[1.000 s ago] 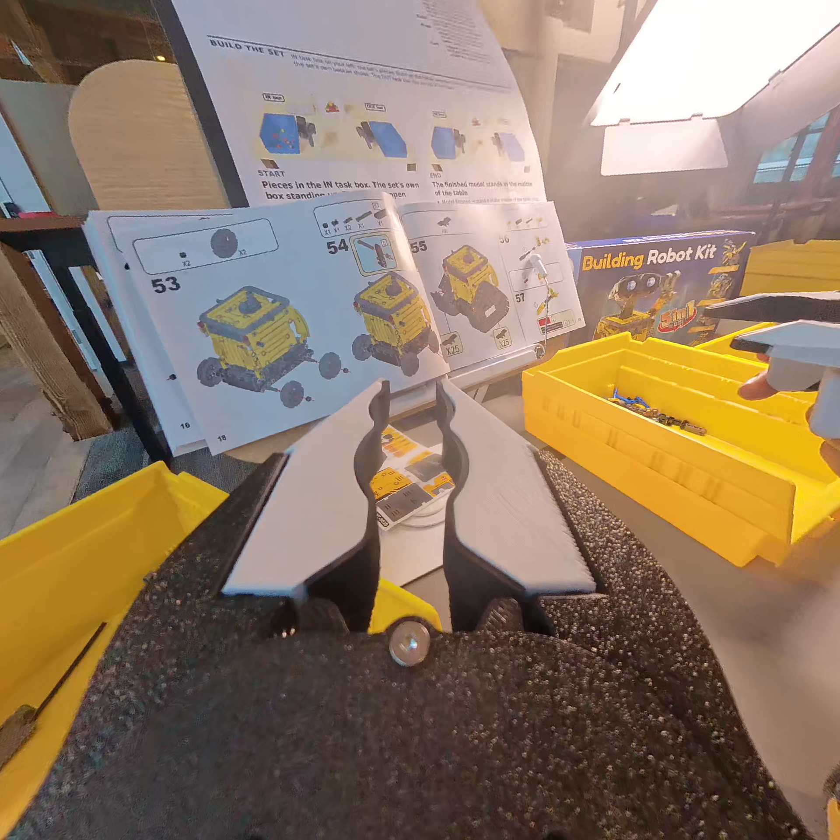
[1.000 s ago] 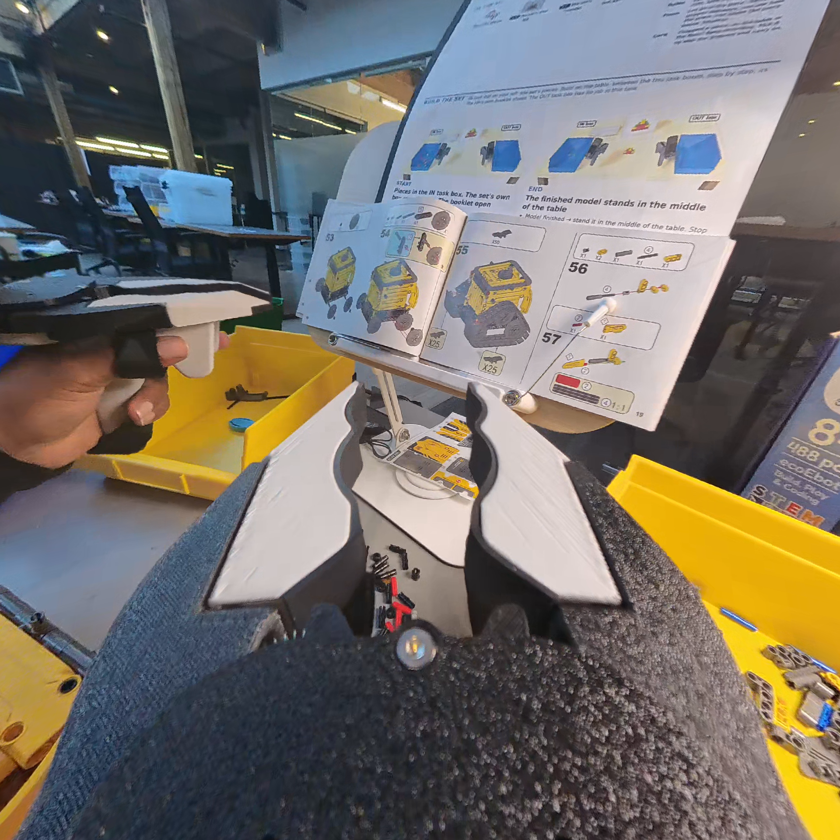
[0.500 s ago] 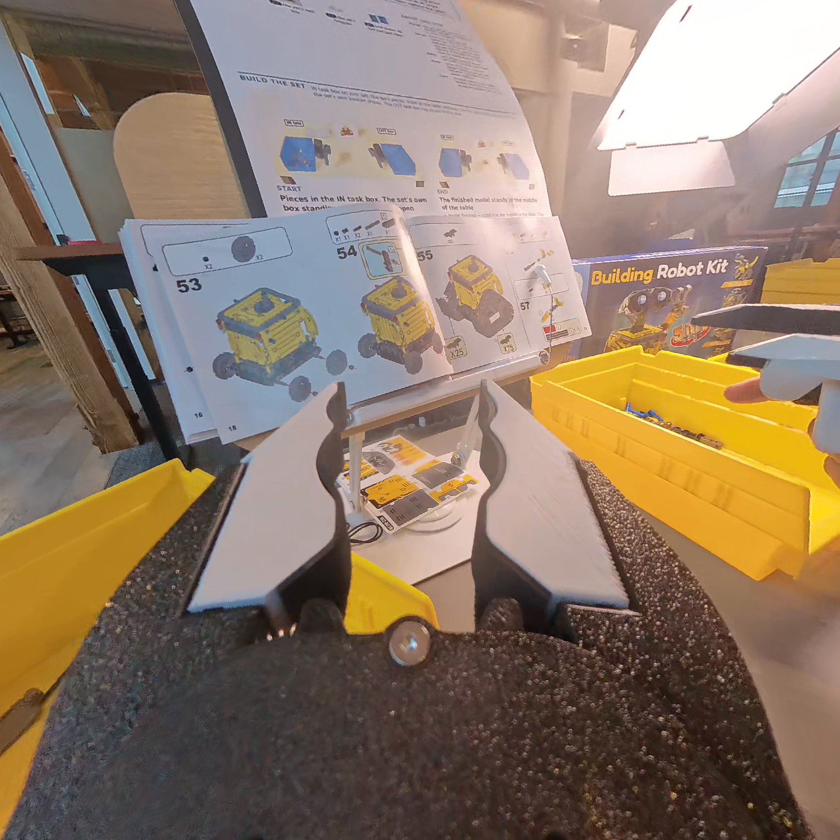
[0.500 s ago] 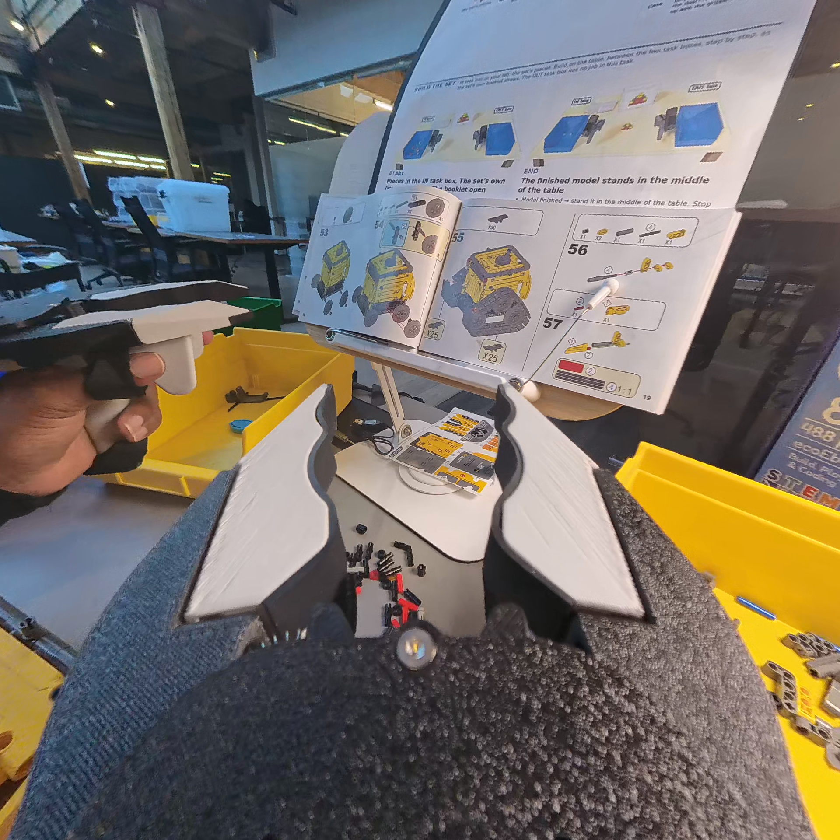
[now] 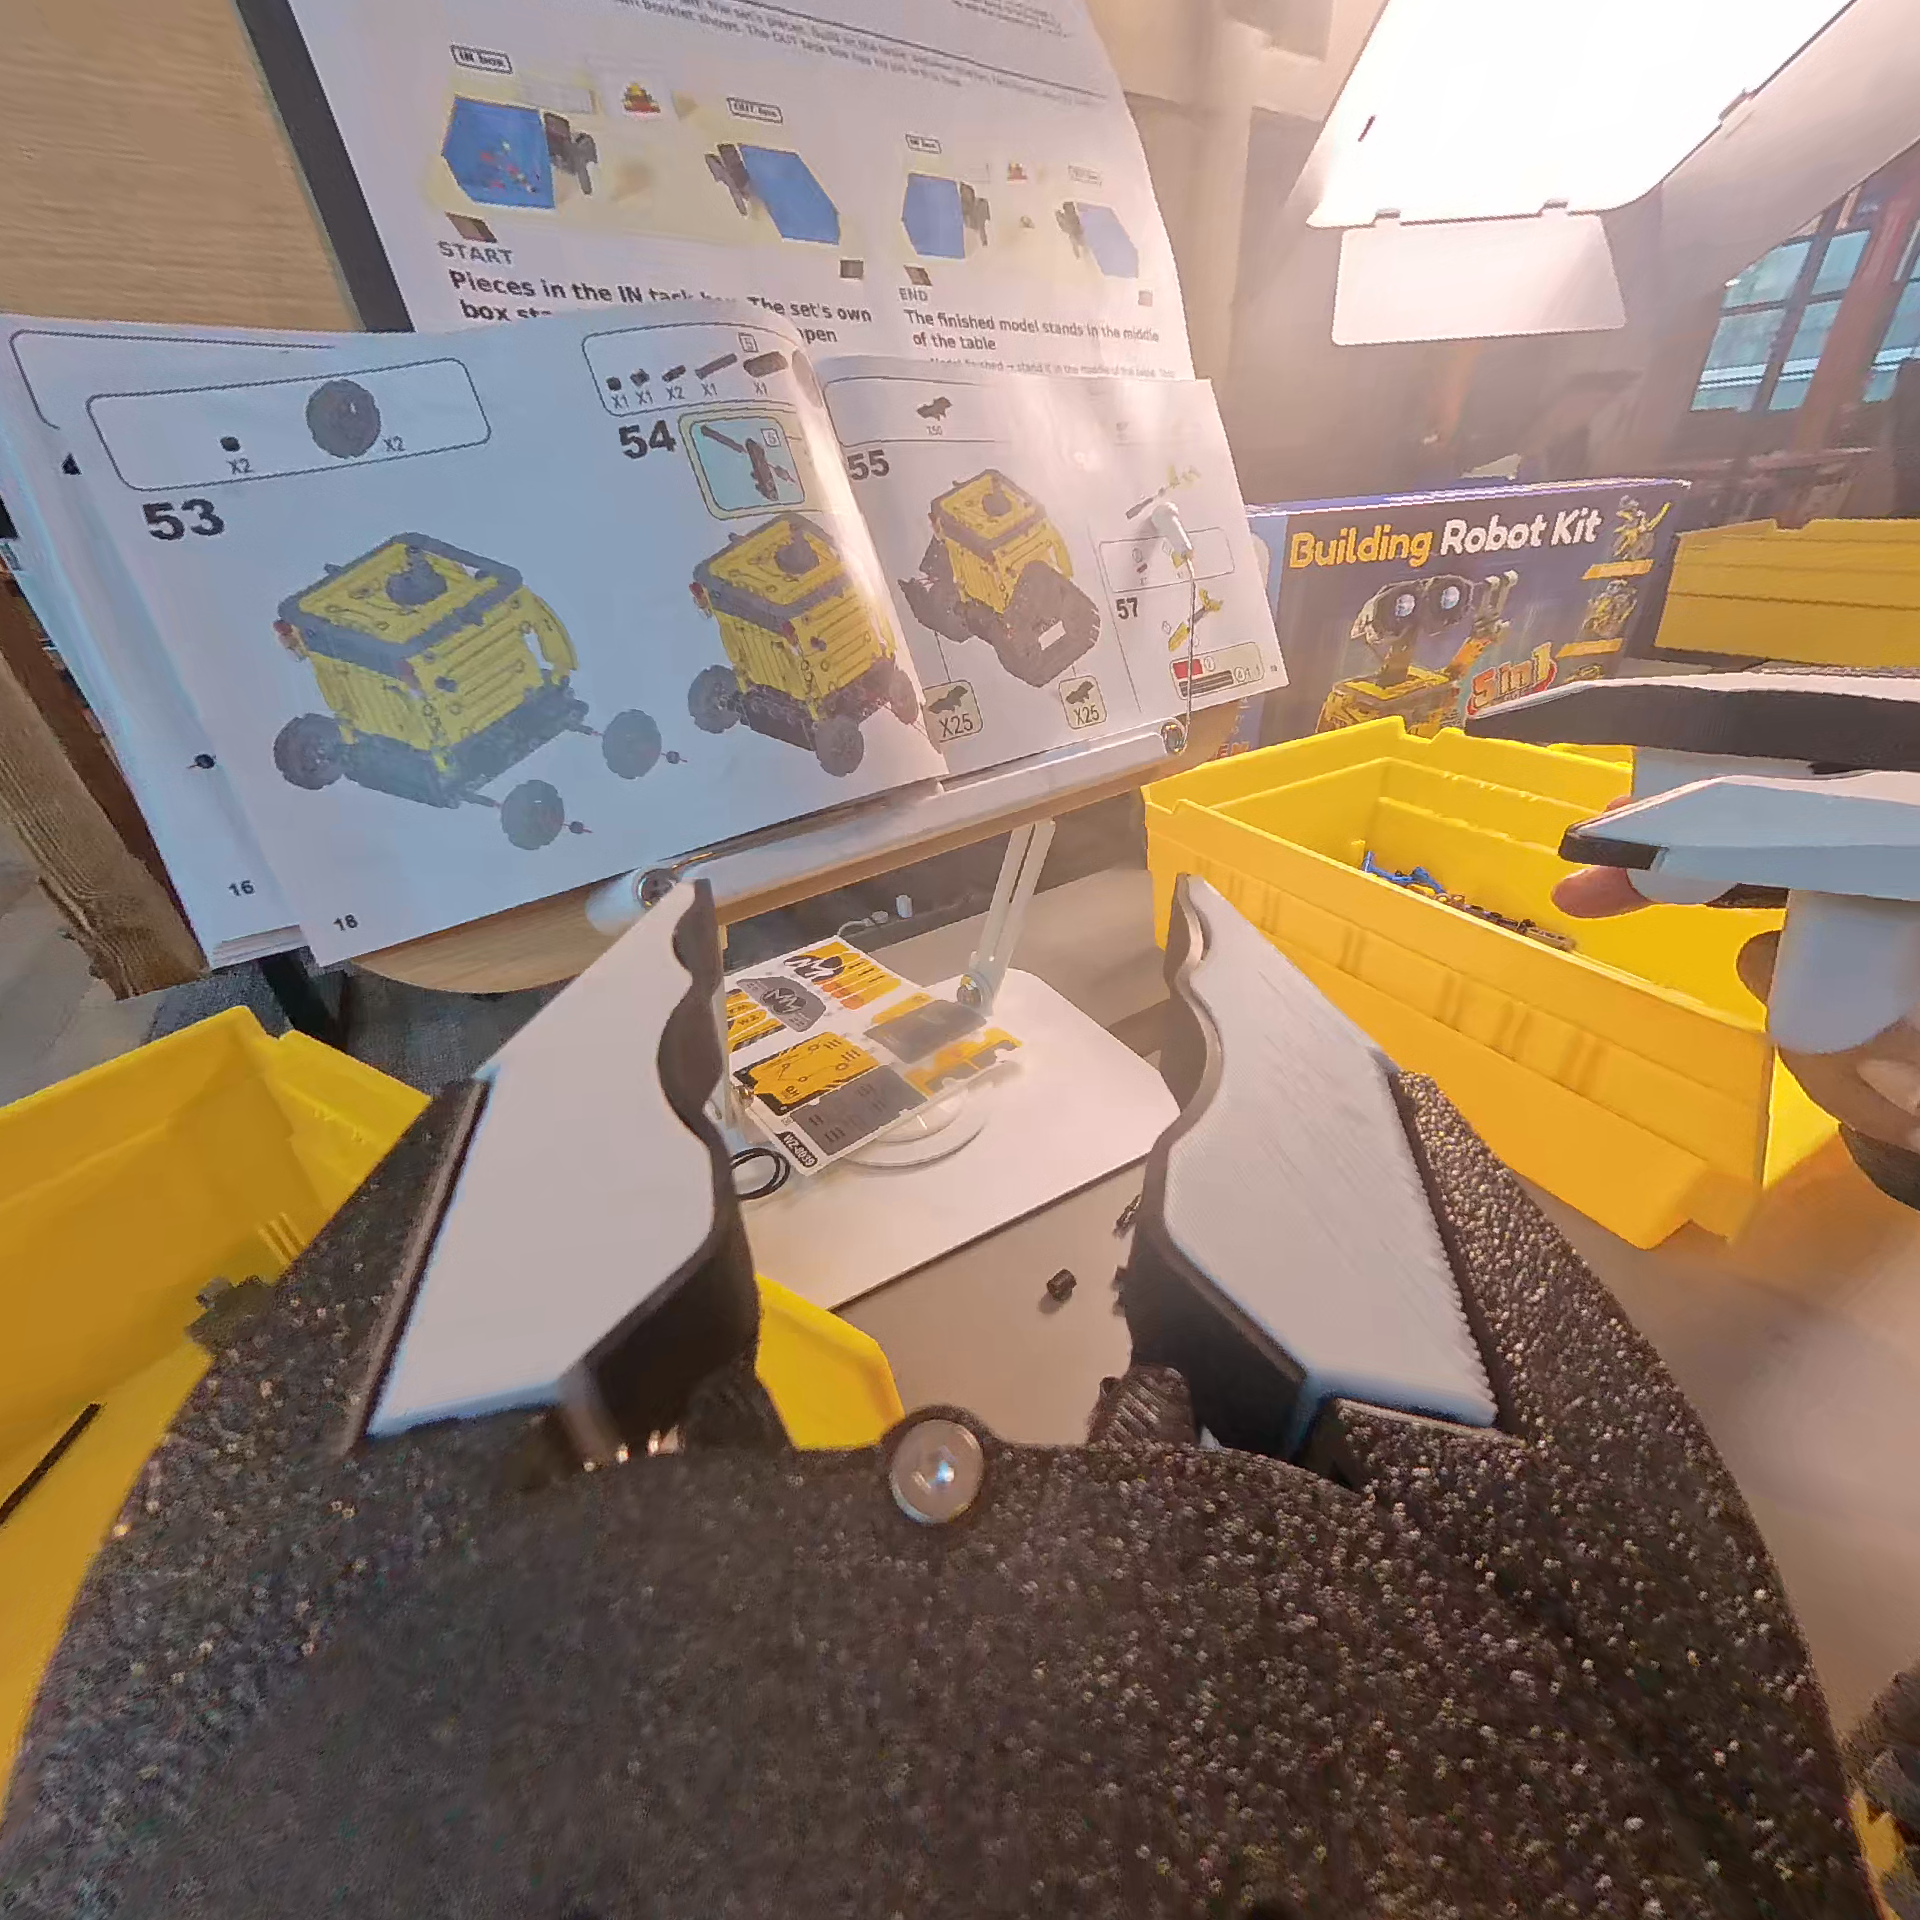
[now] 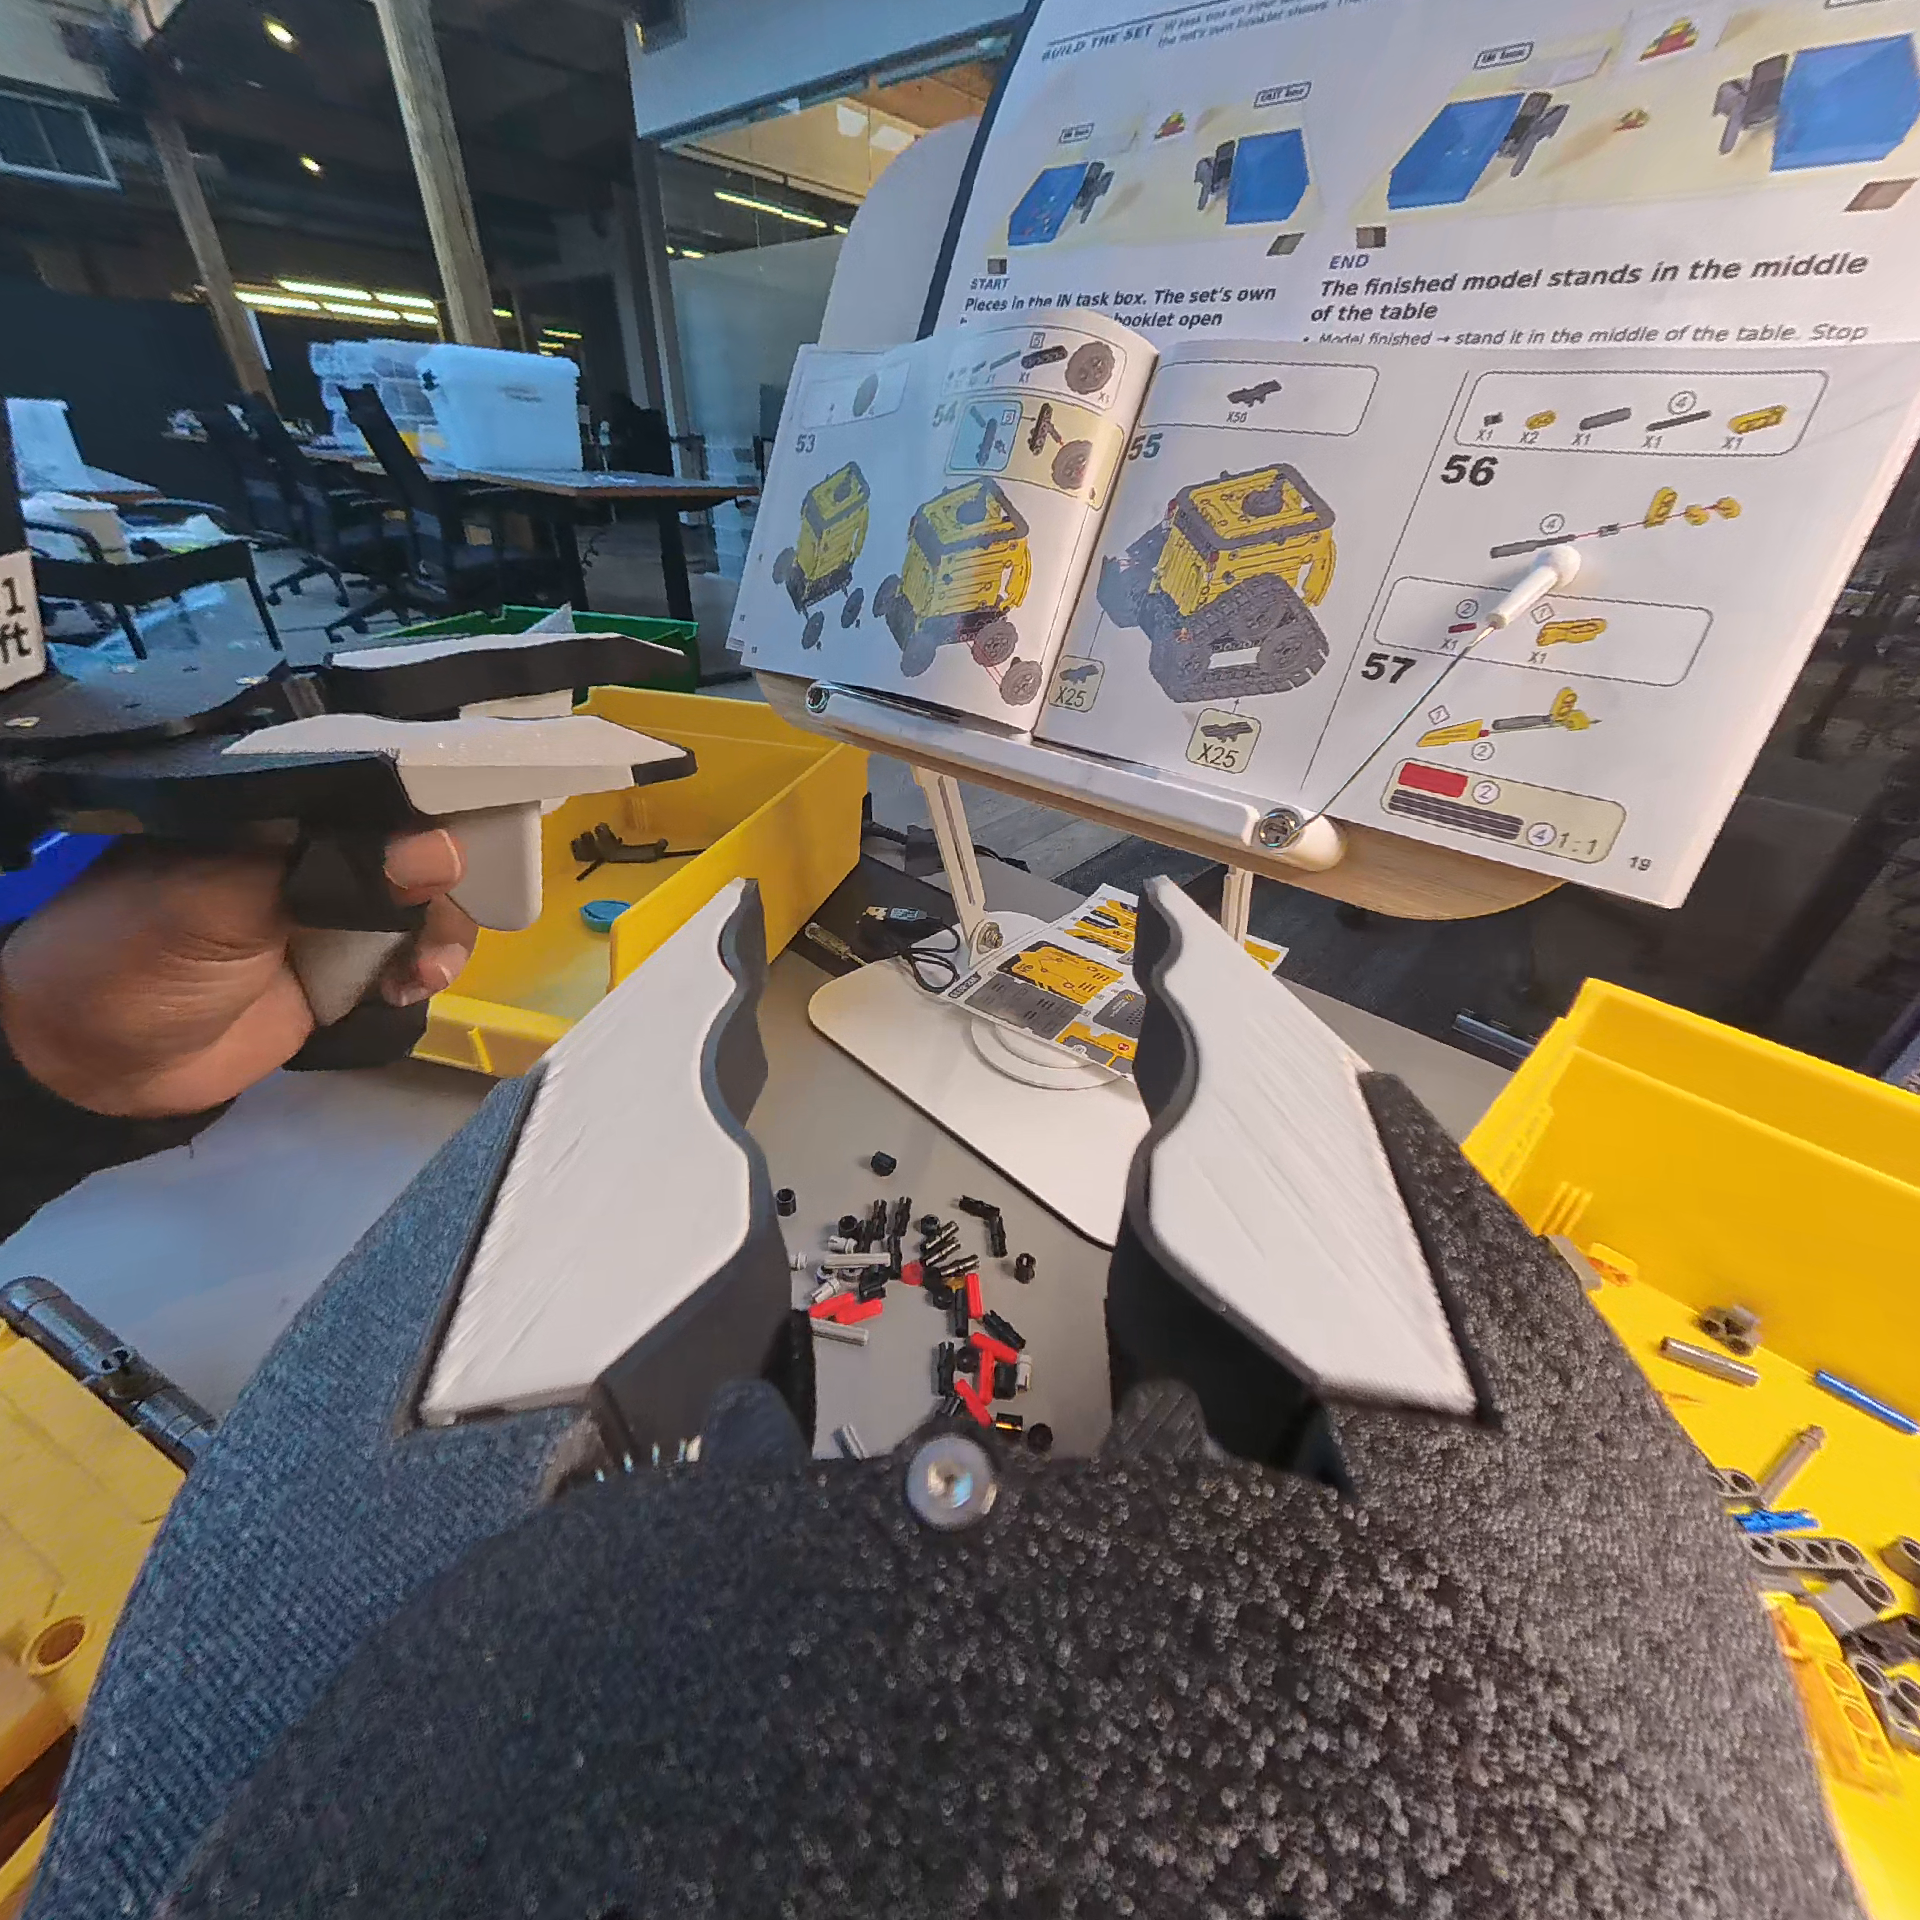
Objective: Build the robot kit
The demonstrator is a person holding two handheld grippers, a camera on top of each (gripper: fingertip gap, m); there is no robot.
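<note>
While spread, right hand-held gripper (image 6: pixel 940 914) | above small pegs (image 6: pixel 925 1288)

Open-plan workshop: desks (image 6: pixel 582 483), office chairs (image 6: pixel 384 499), yellow parts bins (image 5: pixel 1455 987).

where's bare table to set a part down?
Bare strip between left bin and stand base, near the left gripper. Crowded: pin pile under the open right gripper; sticker sheet on base.

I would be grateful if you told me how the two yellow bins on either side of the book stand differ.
The left yellow bin holds few items: a dark part and a blue disc. The right yellow bin holds many scattered grey, blue and yellow pieces. Both are open-topped and sit beside the book stand.
</note>
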